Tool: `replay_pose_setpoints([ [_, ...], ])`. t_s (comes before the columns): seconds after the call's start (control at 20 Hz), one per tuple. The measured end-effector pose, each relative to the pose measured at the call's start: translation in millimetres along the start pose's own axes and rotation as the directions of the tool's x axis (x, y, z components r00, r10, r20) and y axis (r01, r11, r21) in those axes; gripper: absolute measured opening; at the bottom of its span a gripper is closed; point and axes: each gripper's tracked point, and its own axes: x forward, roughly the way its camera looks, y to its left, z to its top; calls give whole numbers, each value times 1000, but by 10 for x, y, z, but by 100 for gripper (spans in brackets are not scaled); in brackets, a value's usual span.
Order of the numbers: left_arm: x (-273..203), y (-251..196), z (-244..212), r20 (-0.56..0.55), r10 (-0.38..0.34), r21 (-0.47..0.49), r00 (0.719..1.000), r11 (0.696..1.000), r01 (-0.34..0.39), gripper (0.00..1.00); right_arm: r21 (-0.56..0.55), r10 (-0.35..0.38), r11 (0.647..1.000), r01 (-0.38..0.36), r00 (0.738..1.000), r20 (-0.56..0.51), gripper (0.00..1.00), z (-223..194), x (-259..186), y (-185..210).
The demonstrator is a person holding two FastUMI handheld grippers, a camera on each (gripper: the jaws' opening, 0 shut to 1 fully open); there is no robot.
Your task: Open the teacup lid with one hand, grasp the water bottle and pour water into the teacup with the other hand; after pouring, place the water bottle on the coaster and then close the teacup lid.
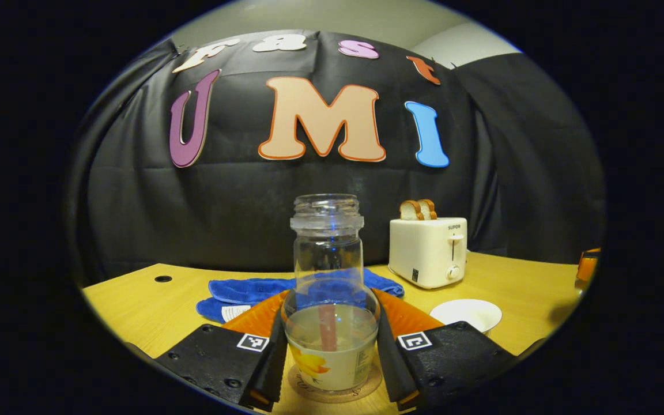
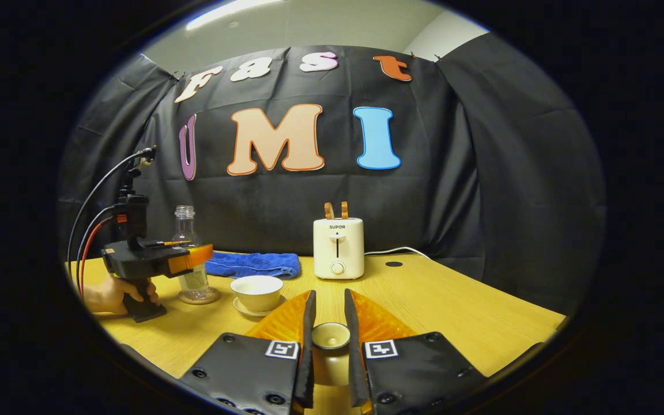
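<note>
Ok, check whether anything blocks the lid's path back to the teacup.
Nothing visible does. The lid sits in the right gripper; bare table lies between it and the open teacup. The water bottle stands off to its side.

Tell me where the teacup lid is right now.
In the right gripper view, the teacup lid sits between the right gripper fingers, off the open teacup, in front of the toaster.
</note>
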Motion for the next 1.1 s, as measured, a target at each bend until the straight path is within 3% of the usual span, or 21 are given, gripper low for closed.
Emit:
replay_pose_setpoints([
  [0.35,22,28,-43,-9,6,-12,1000,1000,-6,72,-1,-9,1000,9,1000,-1,27,-11,-7,-13],
  [0.5,25,21,-105,-27,9,-6,1000,1000,-9,93,-1,-12,1000,12,1000,-1,28,-13,-1,-12],
  [0.6,-66,40,-92,-28,13,-7,1000,1000,-13,94,1,-2,1000,2,1000,1,27,-7,1,18],
  [0.85,-672,217,-56,-24,66,-2,997,998,-66,94,4,97,995,-97,995,-1,27,-29,123,321],
  [1.1,-1454,586,-18,-21,181,3,983,984,-181,96,8,206,979,-206,979,-7,27,-55,456,768],
])
